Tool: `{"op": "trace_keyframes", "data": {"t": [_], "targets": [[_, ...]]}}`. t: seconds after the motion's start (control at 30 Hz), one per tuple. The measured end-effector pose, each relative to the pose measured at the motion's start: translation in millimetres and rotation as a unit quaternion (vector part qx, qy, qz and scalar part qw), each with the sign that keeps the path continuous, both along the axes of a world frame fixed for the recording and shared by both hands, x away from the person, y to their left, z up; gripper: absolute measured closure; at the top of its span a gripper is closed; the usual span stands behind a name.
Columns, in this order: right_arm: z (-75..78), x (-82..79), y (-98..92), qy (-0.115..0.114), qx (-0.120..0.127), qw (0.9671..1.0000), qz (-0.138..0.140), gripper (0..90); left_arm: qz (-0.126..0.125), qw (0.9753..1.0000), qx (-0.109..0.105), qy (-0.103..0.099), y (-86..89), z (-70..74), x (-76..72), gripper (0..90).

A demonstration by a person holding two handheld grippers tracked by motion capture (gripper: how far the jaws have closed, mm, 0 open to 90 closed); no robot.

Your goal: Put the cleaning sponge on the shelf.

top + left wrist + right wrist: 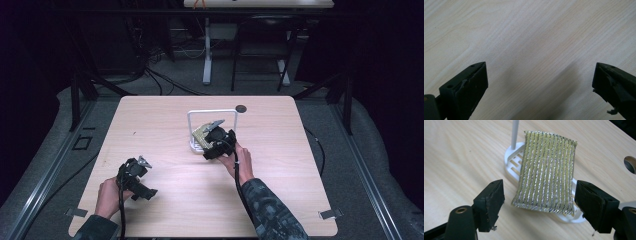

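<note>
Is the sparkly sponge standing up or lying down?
Lying down. The sponge rests flat on the white rack, its near end sticking out past the base, between the open right tongs.

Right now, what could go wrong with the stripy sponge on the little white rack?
The right gripper is open around the sponge, whose near end overhangs the white rack. Squeezing there might tip it off. The rack looks light, so a bump could slide it across the table.

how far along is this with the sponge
The sponge lies on the white rack, though who put it there can't be told. The right gripper is open, its jaws either side of the sponge without touching. Gripping or lifting remains. The left gripper hangs open over bare table.
</note>
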State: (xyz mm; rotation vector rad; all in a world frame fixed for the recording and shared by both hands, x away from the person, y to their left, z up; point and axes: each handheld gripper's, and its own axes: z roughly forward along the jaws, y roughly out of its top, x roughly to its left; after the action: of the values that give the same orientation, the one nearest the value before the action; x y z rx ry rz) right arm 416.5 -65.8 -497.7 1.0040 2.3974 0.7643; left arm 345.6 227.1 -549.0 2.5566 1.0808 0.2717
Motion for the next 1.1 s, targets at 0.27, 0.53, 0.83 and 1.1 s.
{"op": "trace_keyframes", "data": {"t": [0.27, 0.53, 0.83, 1.1], "targets": [[15.4, -16.4, -20.9, 0.015, 0.03, 0.9993, 0.015, 23.3, -0.002, 1.0, -0.003, 0.002, 0.0, -0.5, 0.5, 0.3], [23.7, -34.0, -45.7, 0.025, 0.039, 0.9988, 0.019, 23.7, -0.005, 1.0, -0.004, 0.007, 0.1, -1.2, 1.1, 0.2], [24.1, -49.1, -77.5, 0.034, 0.04, 0.9986, -0.002, 23.0, -0.003, 0.9999, -0.008, 0.006, 0.1, -0.9, 0.7, 0.2], [18.9, -63.7, -105.6, 0.035, 0.035, 0.9985, -0.021, 22.7, -0.003, 0.9999, -0.009, 0.006, 0.3, -1.0, 0.8, 0.2]]}}
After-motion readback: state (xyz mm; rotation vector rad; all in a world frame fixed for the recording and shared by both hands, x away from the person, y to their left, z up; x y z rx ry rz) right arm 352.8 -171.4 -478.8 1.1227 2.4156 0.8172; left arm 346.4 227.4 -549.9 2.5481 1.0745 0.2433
